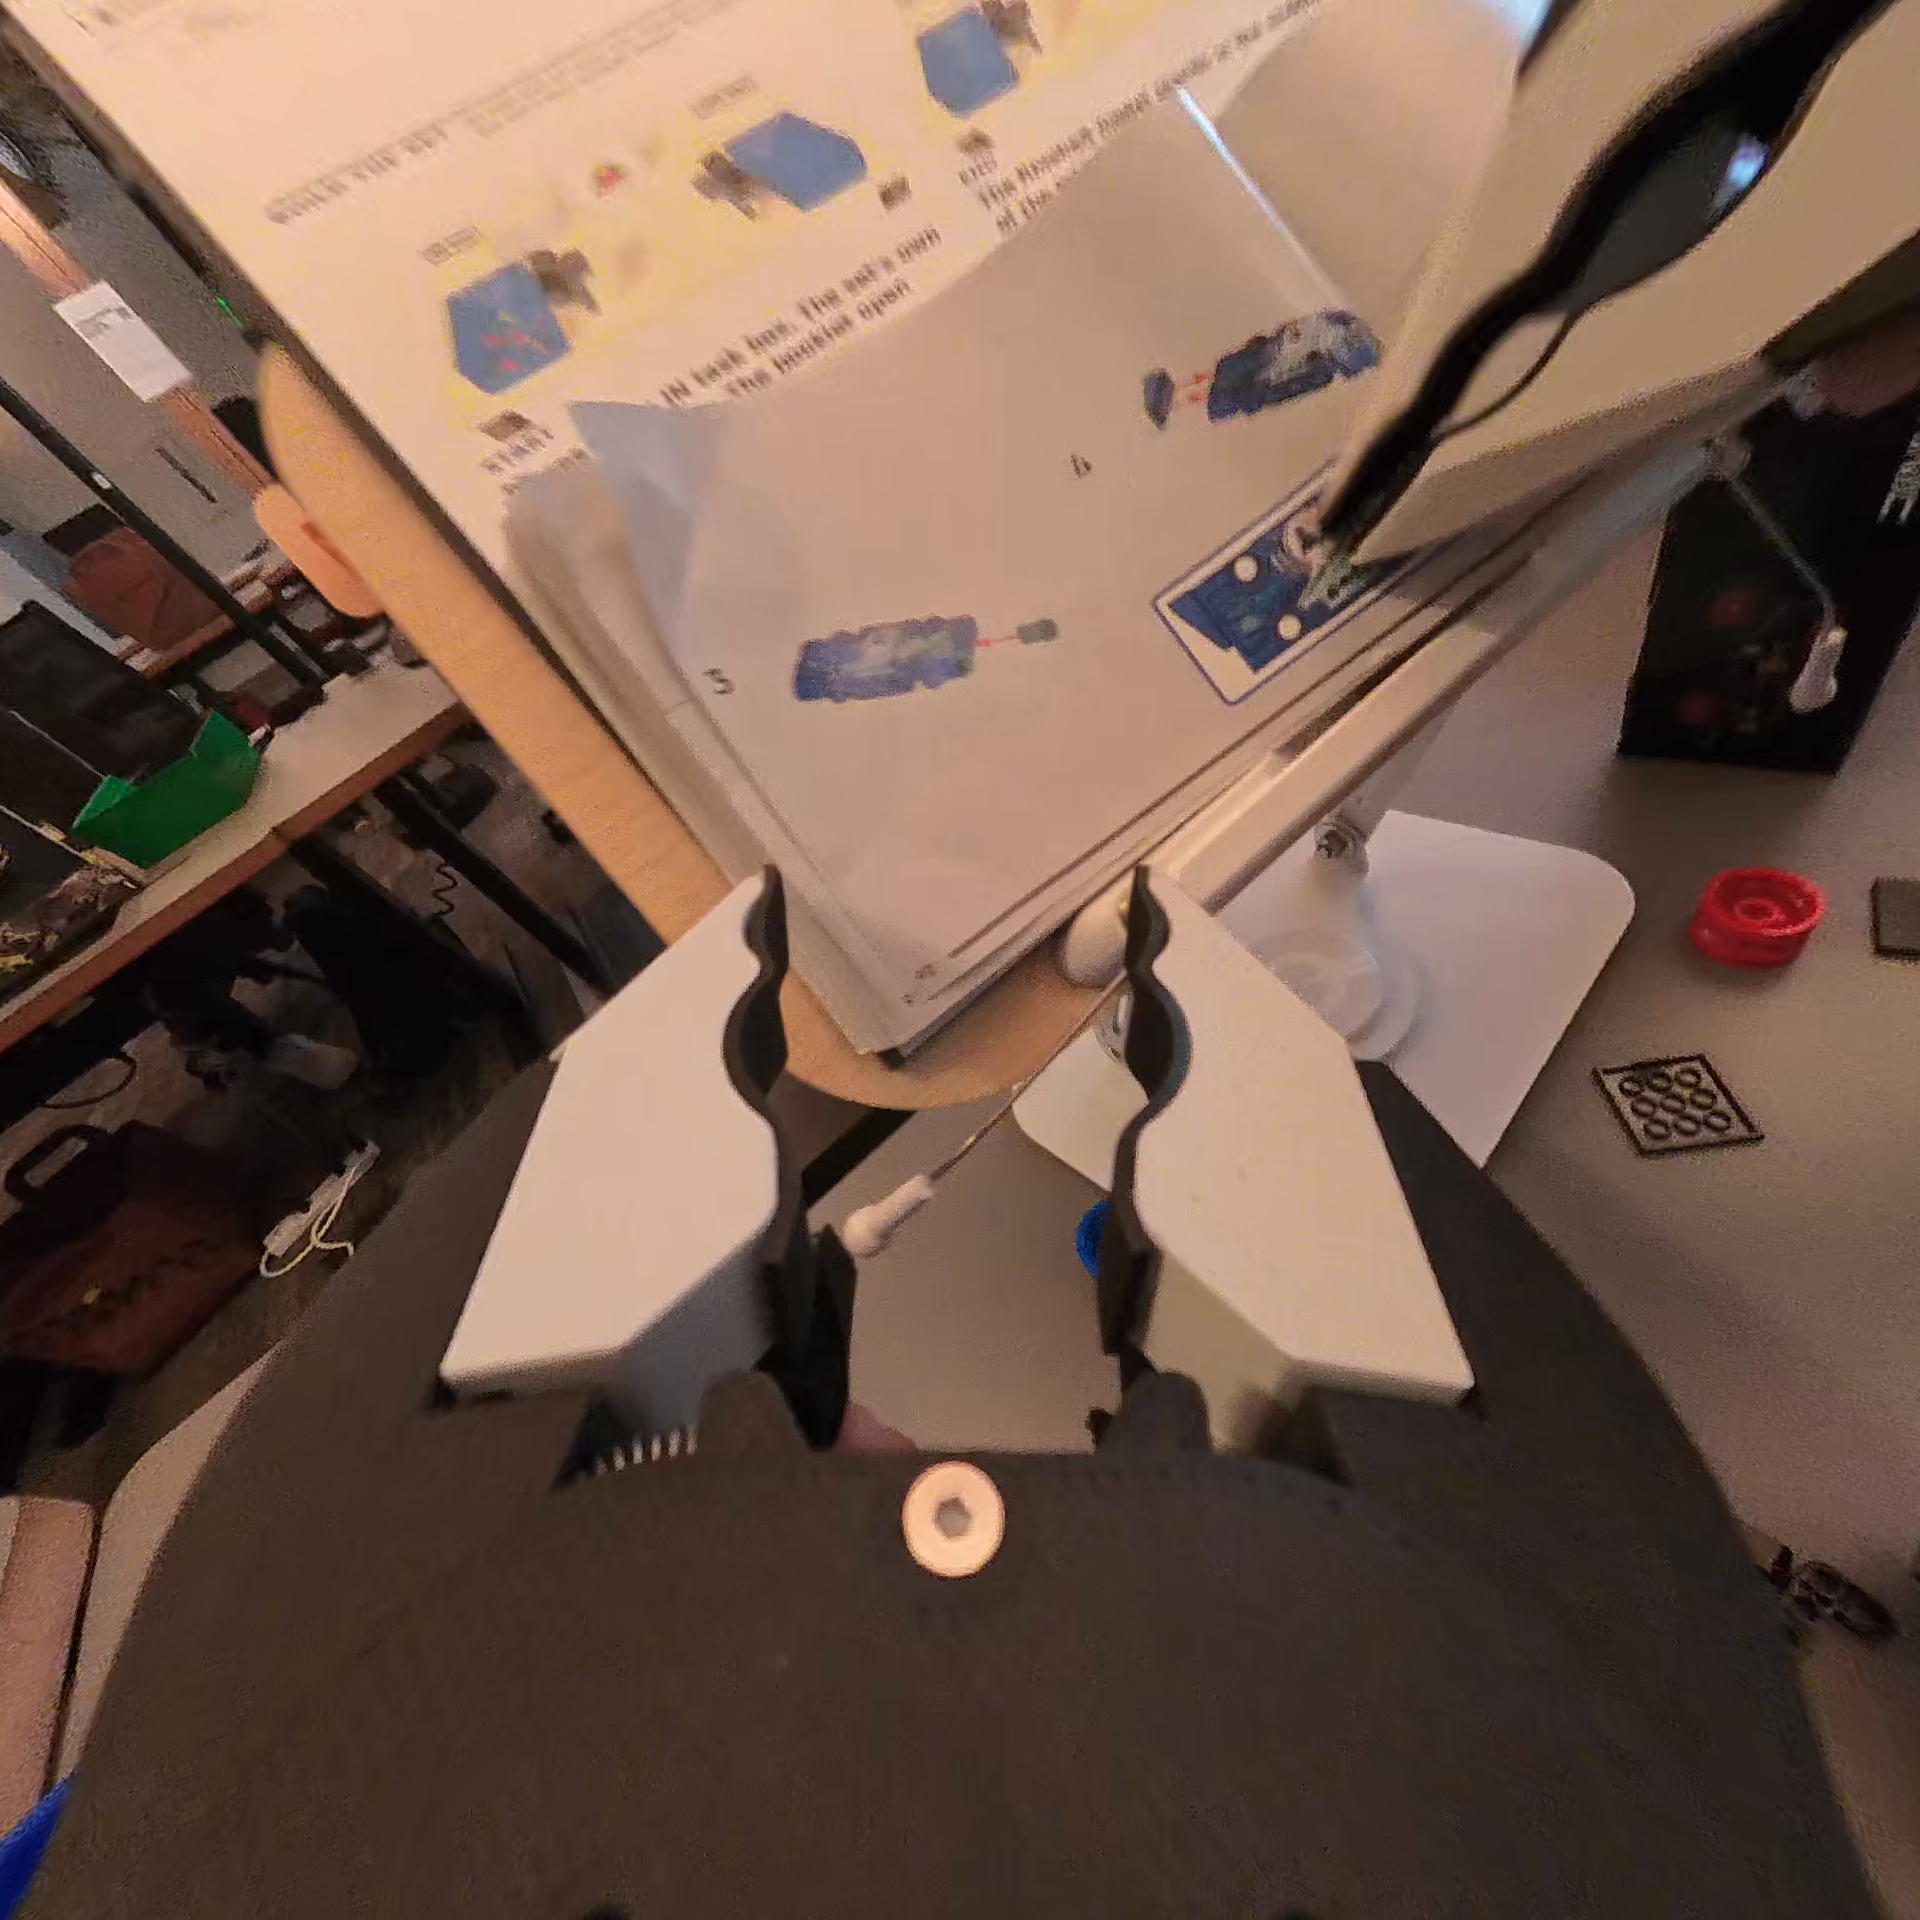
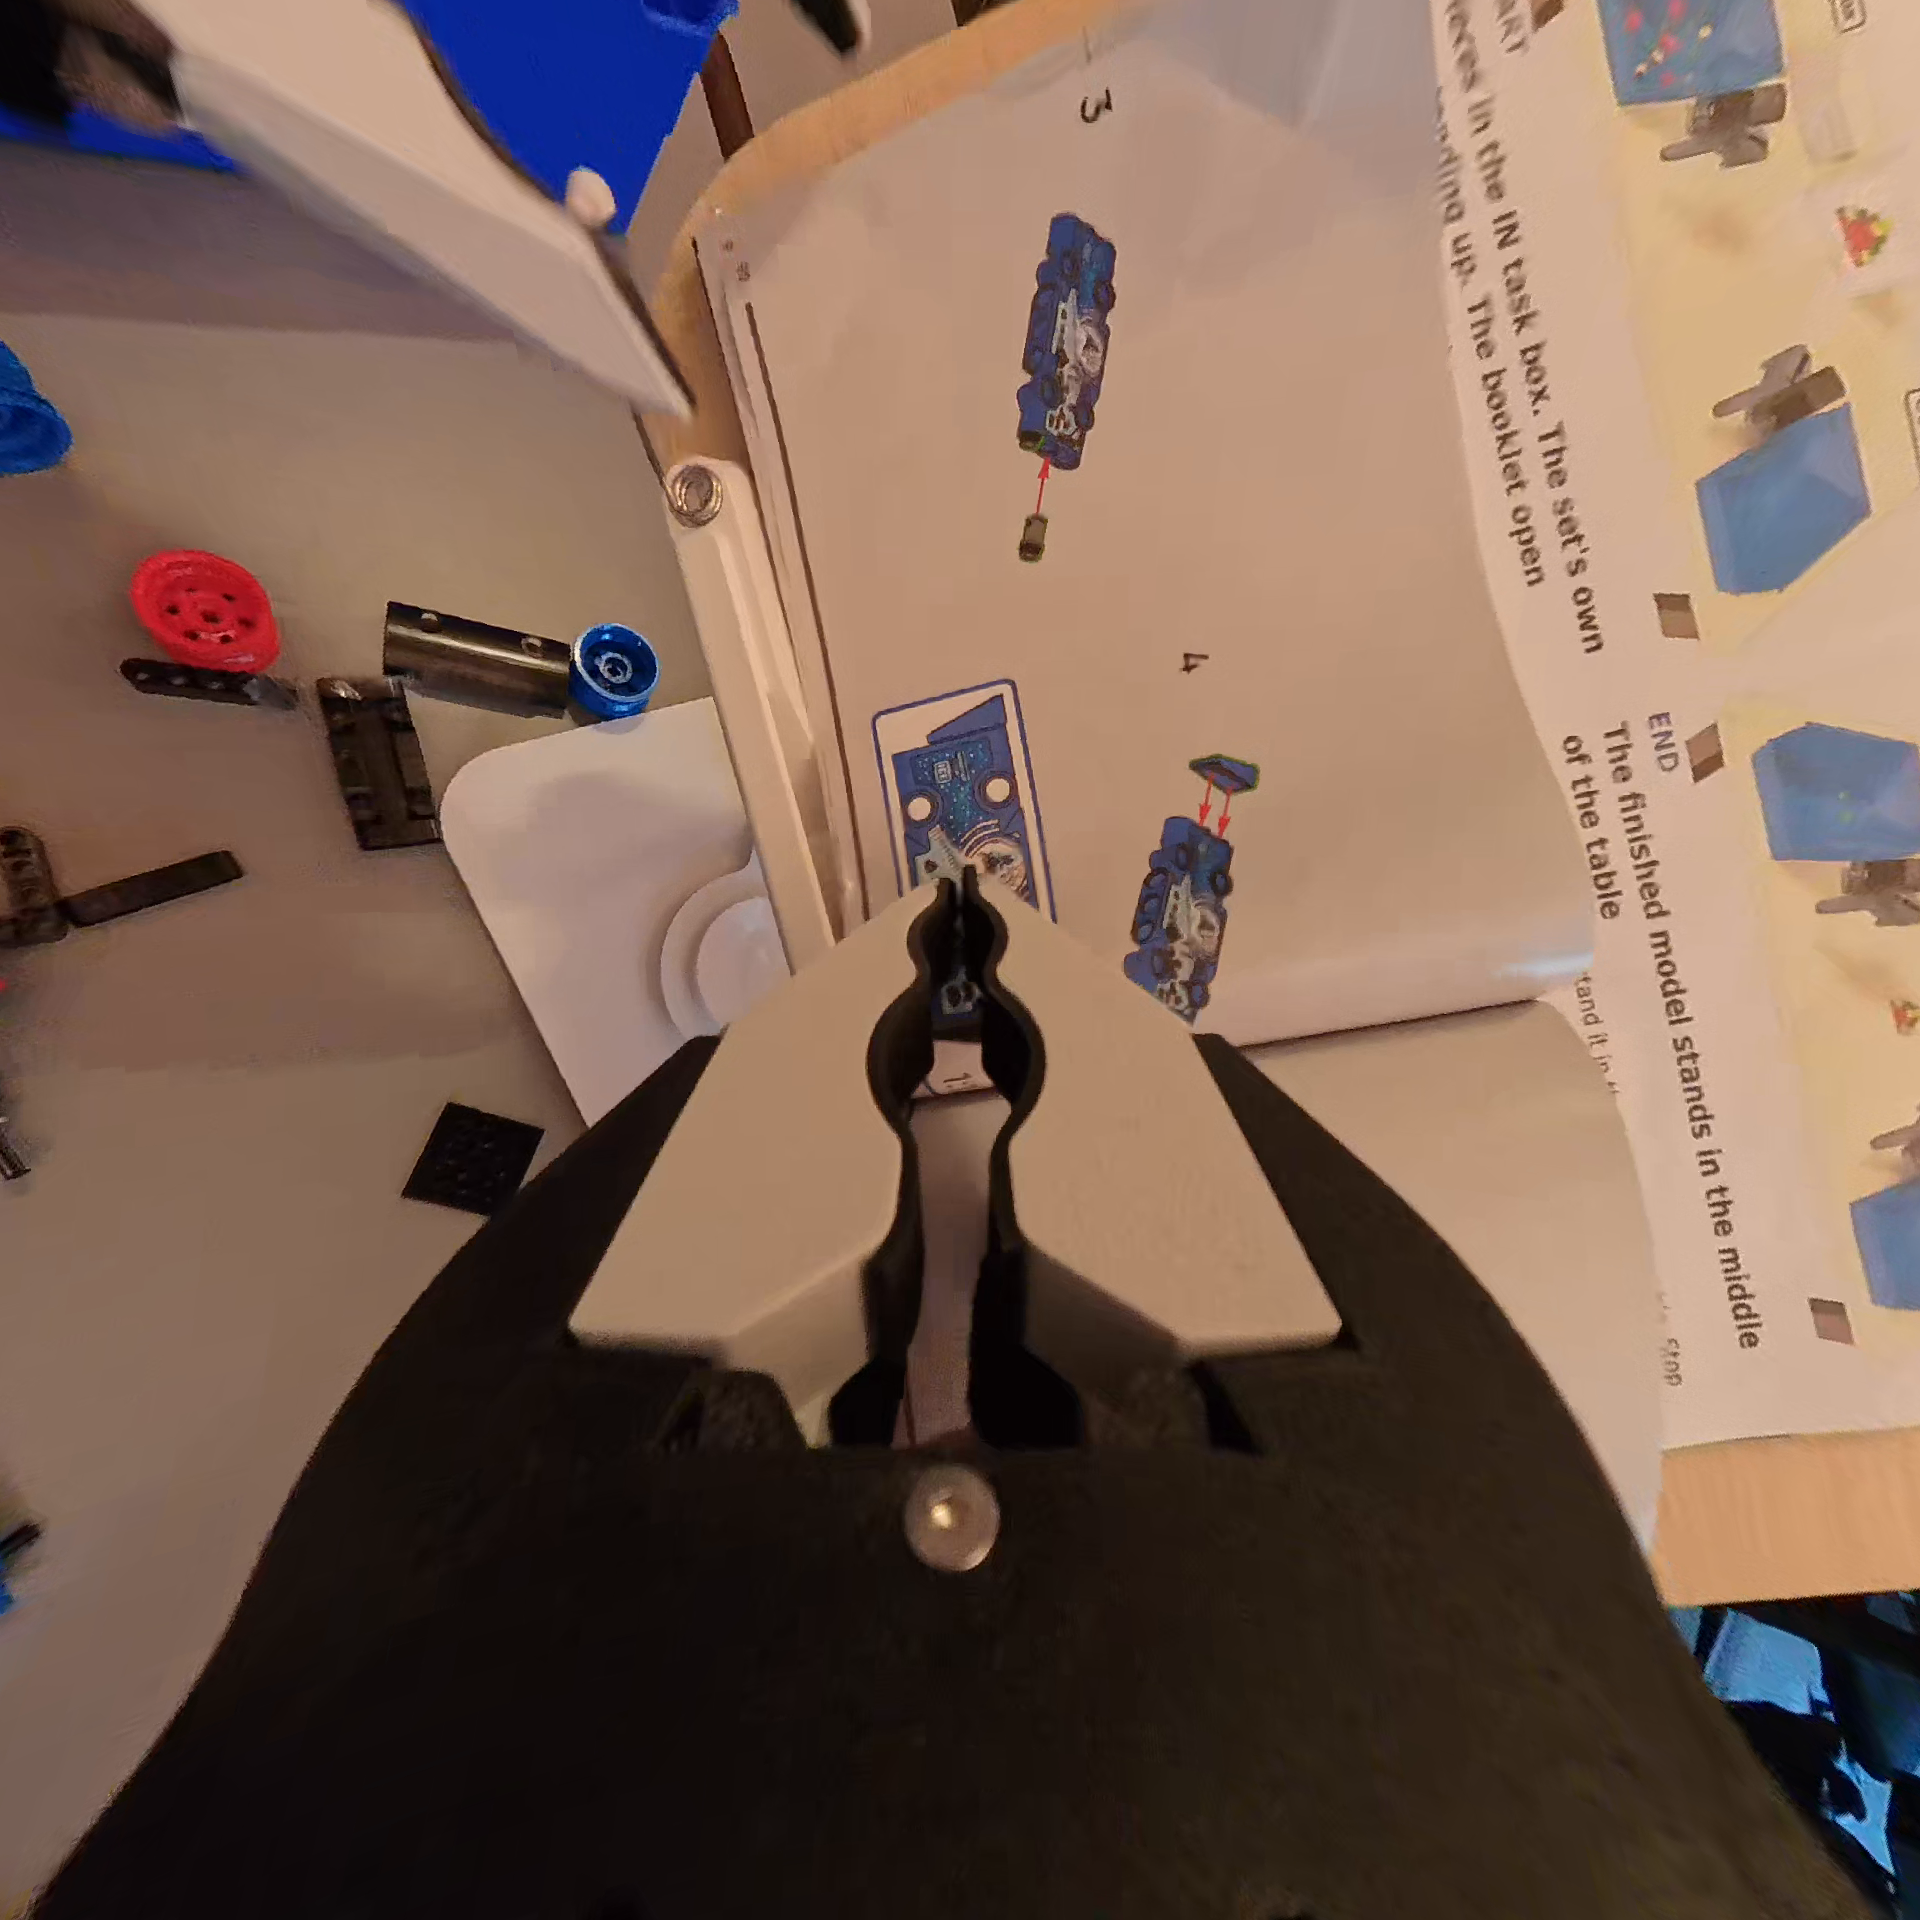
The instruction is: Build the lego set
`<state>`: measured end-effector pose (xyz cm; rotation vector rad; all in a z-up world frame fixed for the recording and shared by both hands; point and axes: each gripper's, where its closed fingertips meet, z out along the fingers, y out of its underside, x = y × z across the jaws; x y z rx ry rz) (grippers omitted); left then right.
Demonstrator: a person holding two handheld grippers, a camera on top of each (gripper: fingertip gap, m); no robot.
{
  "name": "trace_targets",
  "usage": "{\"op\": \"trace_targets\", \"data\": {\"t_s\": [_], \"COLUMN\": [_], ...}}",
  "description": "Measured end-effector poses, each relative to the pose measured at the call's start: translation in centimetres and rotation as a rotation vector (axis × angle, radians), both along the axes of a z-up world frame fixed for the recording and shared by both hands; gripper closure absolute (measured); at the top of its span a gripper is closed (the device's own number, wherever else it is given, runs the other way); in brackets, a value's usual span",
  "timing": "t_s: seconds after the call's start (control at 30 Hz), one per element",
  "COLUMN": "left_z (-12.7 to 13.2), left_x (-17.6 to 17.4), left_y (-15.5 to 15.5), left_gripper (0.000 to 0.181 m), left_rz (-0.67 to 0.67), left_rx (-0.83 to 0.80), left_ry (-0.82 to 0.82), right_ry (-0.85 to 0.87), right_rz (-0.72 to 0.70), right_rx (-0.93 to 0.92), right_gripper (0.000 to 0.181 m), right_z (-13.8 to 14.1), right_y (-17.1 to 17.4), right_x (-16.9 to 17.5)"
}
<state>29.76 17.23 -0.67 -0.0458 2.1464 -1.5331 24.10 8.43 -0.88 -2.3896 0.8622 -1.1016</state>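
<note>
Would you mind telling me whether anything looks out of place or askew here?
The instruction booklet's left pages stand curled up rather than flat. The right gripper is pinched on its page; the left gripper hangs open.

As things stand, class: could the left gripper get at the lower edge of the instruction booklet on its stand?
Probably yes. The left gripper is open and empty, its fingers pointing at the booklet's lower edge with nothing between them. The right gripper, shut on the page, sits farther up and off to the side.
</note>
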Motion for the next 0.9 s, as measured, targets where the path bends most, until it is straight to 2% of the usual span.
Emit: {"op": "trace_targets", "data": {"t_s": [0.1,0.2,0.3,0.47,0.6,0.67,0.73,0.9], "left_z": [-0.7,-0.7,-0.8,-1.3,-2.0,-2.1,-2.2,-2.2], "left_x": [-0.2,-0.1,-0.8,-1.8,-2.6,-2.8,-3.1,-3.5], "left_y": [-0.7,-0.6,-1.0,-1.9,-2.7,-3.1,-3.2,-3.3], "left_gripper": [0.124,0.12,0.119,0.119,0.117,0.116,0.116,0.116], "left_rz": [-0.004,-0.007,-0.038,-0.079,-0.11,-0.116,-0.124,-0.146], "left_rx": [0.012,0.004,0.011,0.04,0.063,0.068,0.073,0.076], "left_ry": [-0.008,0.013,0.0,-0.036,-0.043,-0.053,-0.056,-0.059], "right_ry": [-0.051,-0.138,-0.214,-0.224,-0.22,-0.213,-0.191,-0.213], "right_rz": [0.014,0.037,0.081,0.145,0.173,0.181,0.183,0.19], "right_rx": [0.01,0.0,0.003,0.015,-0.057,-0.067,-0.076,-0.127], "right_gripper": [0.164,0.142,0.134,0.132,0.137,0.146,0.163,0.181], "right_z": [1.4,3.4,5.5,6.8,6.7,6.7,6.4,6.4], "right_y": [0.4,1.1,2.3,4.6,5.8,6.2,6.4,6.2], "right_x": [0.6,2.1,4.0,7.7,10.0,10.7,11.1,10.7]}}
